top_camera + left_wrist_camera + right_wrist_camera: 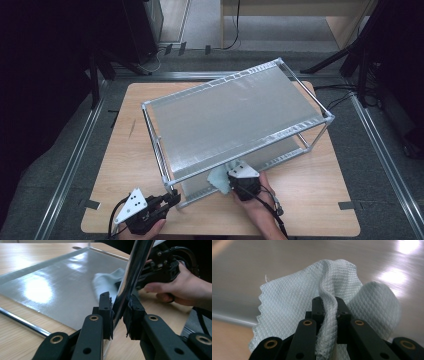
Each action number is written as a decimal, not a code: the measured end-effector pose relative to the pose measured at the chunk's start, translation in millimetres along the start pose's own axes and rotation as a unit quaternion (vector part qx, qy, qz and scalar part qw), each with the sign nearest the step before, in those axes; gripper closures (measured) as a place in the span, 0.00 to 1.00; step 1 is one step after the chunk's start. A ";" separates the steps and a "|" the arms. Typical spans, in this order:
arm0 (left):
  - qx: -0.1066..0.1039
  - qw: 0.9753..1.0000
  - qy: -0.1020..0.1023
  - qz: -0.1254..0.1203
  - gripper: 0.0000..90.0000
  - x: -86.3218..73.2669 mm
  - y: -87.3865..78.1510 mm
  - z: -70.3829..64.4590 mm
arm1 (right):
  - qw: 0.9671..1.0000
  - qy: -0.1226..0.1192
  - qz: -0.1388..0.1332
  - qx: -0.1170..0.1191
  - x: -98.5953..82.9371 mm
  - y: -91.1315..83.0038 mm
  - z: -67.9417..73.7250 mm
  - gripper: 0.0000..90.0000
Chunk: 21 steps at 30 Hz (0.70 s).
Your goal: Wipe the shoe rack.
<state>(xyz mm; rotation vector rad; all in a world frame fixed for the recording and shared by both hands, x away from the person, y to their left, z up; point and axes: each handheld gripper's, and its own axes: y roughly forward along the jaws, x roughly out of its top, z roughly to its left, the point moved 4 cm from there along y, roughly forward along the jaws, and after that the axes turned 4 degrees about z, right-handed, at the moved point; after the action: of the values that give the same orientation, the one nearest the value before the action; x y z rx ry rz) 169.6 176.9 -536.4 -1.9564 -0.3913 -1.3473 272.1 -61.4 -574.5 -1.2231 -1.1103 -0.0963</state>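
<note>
Jaws on rack post and cloth.

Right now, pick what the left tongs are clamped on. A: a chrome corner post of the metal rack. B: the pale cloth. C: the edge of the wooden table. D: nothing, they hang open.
A: in the left gripper view the left tongs press from both sides on the chrome post of the rack, while the pale cloth sits in the right tongs.
</note>
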 end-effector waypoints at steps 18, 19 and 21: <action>-0.009 1.000 0.011 0.006 0.87 3.6 14.4 -11.4 | 0.998 -0.025 -0.011 0.065 1.6 0.3 35.2 0.91; -0.007 1.000 0.010 0.003 0.87 3.5 13.7 -9.8 | 0.998 -0.014 -0.010 0.059 0.6 -0.3 24.3 0.91; -0.003 1.000 0.007 0.003 0.87 3.1 12.0 -7.2 | 0.999 0.004 -0.008 0.032 -2.6 -2.3 -1.4 0.91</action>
<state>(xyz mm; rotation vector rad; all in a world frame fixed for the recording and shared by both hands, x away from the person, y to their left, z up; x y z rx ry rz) 173.2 163.1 -536.8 -1.9499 -0.3755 -1.3595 270.2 -64.6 -574.6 -1.1553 -1.1082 -0.0777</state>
